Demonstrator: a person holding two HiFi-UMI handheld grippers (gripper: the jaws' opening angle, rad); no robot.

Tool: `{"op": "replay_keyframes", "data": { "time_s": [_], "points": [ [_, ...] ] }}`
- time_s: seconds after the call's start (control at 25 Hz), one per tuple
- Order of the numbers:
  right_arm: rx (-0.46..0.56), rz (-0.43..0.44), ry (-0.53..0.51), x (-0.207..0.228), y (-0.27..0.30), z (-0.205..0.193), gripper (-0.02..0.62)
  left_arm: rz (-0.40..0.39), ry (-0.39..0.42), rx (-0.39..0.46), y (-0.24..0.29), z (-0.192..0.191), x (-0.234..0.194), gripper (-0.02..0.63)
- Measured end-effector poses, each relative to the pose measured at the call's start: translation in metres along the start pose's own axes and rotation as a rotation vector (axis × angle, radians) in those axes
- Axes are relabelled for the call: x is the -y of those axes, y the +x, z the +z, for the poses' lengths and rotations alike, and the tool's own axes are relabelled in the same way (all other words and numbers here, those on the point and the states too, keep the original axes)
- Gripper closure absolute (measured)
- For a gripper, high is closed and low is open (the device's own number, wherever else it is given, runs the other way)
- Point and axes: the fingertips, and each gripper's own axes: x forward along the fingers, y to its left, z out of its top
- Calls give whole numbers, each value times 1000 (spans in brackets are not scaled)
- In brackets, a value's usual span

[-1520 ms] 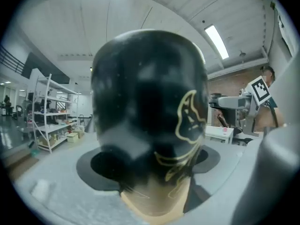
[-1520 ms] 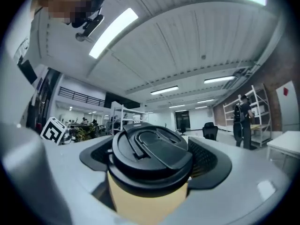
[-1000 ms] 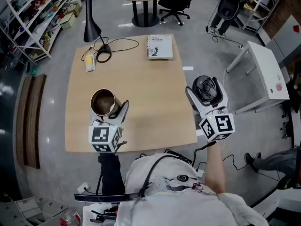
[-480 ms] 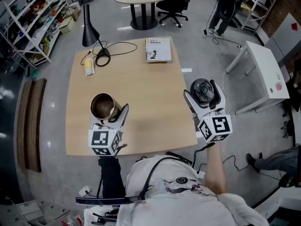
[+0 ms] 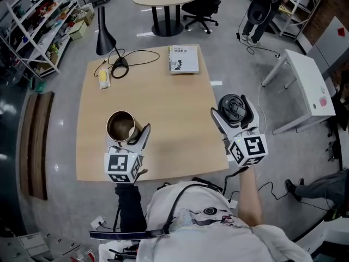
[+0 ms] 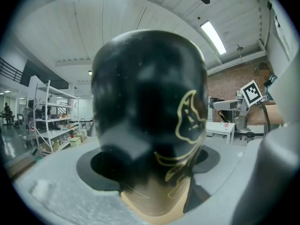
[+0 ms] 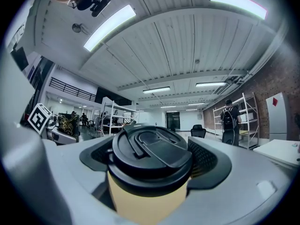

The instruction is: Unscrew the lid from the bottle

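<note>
While the left hand-held gripper (image 5: 130, 138) is clamped round the dark bottle (image 5: 120, 125), keeping it upright over the near left part of the worktop (image 5: 169, 108), the right hand-held gripper (image 5: 233, 113) is out past the worktop's right edge, and it's got the black lid (image 5: 232, 105) squeezed between its jaws! So the two parts are well apart, and by my reading the unscrewing is done: one side anchors the body, the other carries the cap clear. Whether the bottle's base rests on the wood, I can't tell. Now the mouth: wide open, facing up, a bronze inner wall showing, and I can't make out any liquid down there. Up close, the gold line drawing on the bottle (image 6: 150, 107) fills the left gripper view; the lid (image 7: 151, 150) sits flip-top up in the right one
</note>
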Motion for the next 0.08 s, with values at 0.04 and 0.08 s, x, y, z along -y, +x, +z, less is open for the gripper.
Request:
{"op": "replay_keyframes", "data": {
  "time_s": [0.04,0.08],
  "points": [
    [-2,2,1,0,0,-1,112,-1,-1,-1,0,0,1,197],
    [-5,4,2,-1,0,-2,112,-1,-3,-1,0,-1,2,197]
  ]
}}
